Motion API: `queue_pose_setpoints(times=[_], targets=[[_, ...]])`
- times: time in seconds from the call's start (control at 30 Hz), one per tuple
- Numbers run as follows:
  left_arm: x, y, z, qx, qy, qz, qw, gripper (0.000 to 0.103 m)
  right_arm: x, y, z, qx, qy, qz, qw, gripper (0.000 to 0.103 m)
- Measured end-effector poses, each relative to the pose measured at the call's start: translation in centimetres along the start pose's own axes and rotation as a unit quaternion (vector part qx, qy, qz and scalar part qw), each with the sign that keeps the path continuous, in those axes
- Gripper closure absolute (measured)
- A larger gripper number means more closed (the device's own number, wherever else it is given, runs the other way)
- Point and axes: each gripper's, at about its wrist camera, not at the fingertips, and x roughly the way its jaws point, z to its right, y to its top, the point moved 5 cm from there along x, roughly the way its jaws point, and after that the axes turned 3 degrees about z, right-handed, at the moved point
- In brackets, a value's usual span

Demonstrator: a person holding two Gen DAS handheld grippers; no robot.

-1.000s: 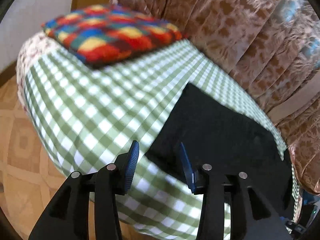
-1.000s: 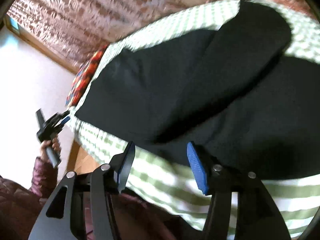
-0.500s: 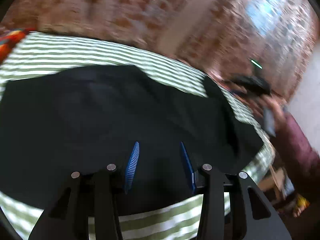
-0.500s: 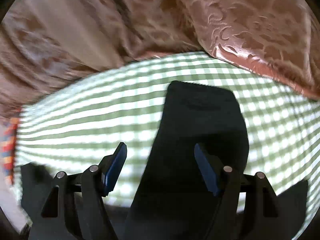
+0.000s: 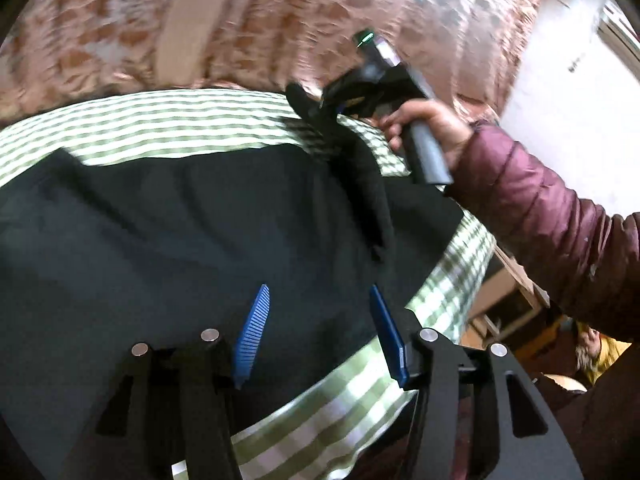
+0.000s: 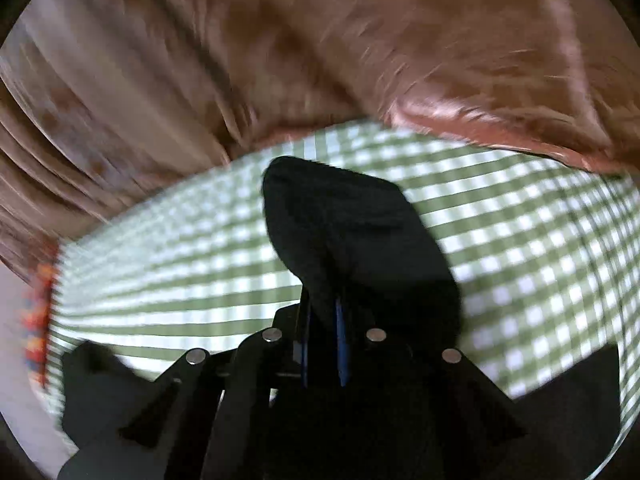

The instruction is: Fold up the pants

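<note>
Left wrist view: black pants [image 5: 180, 240] spread on green checked cloth [image 5: 168, 120], brown patterned curtain [image 5: 280, 20] behind. Left gripper [image 5: 316, 328] over near edge, jaws opening, nothing pinched. Right gripper [image 6: 322, 344] clamped on lifted pant leg, hand [image 5: 432, 128], maroon sleeve [image 5: 540, 216] alongside.

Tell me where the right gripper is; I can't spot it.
In the left wrist view, the right gripper is upper right, shut on the black pants.

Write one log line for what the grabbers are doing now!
right gripper: shut on pants | left gripper: opening, empty, over pants | bed
</note>
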Motion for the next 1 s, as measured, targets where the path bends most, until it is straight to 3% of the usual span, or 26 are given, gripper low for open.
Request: queue_pose_setpoints(times=[0.17, 0.27, 0.37, 0.53, 0.6, 0.63, 0.67, 0.7, 0.77, 0.83, 0.87, 0.97, 1.0], targets=[[2.6, -0.8, 2.9, 0.043, -0.022, -0.029, 0.9984, 0.052, -10.1, -1.5, 5.0, 0.081, 0.065, 0.074, 0.992, 0.094], [4.3, -1.6, 3.5, 0.06, -0.003, -0.046, 0.9971, 0.052, -13.2, -4.2, 9.2, 0.124, 0.065, 0.093, 0.986, 0.094], [5.6, -2.5, 3.4, 0.065, 0.009, -0.064, 0.9958, 0.052, -13.8, -8.0, 13.7, 0.182, 0.06, 0.088, 0.978, 0.094], [6.4, -2.6, 3.1, 0.075, 0.018, -0.072, 0.9944, 0.052, -11.5, -13.4, 20.0, 0.269, 0.065, 0.064, 0.959, 0.094], [6.5, -2.6, 3.1, 0.077, 0.02, -0.074, 0.994, 0.052, -10.9, -14.4, 20.9, 0.284, 0.071, 0.064, 0.954, 0.086], [6.6, -2.6, 3.2, 0.081, 0.023, -0.074, 0.9937, 0.06, -10.7, -14.6, 21.1, 0.288, 0.074, 0.066, 0.952, 0.083], [6.7, -2.5, 3.1, 0.085, 0.031, -0.073, 0.9932, 0.072, -10.9, -14.6, 21.4, 0.296, 0.079, 0.072, 0.949, 0.072], [6.8, -2.4, 2.8, 0.086, 0.037, -0.073, 0.9929, 0.076, -11.0, -14.4, 21.6, 0.3, 0.079, 0.076, 0.948, 0.063], [6.7, -2.3, 2.4, 0.071, 0.028, -0.068, 0.9947, 0.091, -11.3, -14.0, 22.3, 0.306, 0.077, 0.085, 0.945, 0.062], [6.7, -2.1, 2.1, 0.06, 0.021, -0.063, 0.996, 0.096, -11.5, -13.4, 22.7, 0.308, 0.068, 0.091, 0.945, 0.062], [6.6, -2.1, 2.2, 0.06, 0.021, -0.061, 0.9961, 0.098, -11.4, -13.2, 23.0, 0.308, 0.063, 0.091, 0.945, 0.065], [6.3, -1.9, 2.5, 0.064, 0.019, -0.054, 0.9963, 0.099, -11.6, -12.3, 23.2, 0.295, 0.035, 0.093, 0.95, 0.096], [5.9, -1.7, 2.6, 0.061, 0.012, -0.049, 0.9969, 0.099, -12.0, -12.0, 23.0, 0.288, 0.033, 0.096, 0.952, 0.096]])
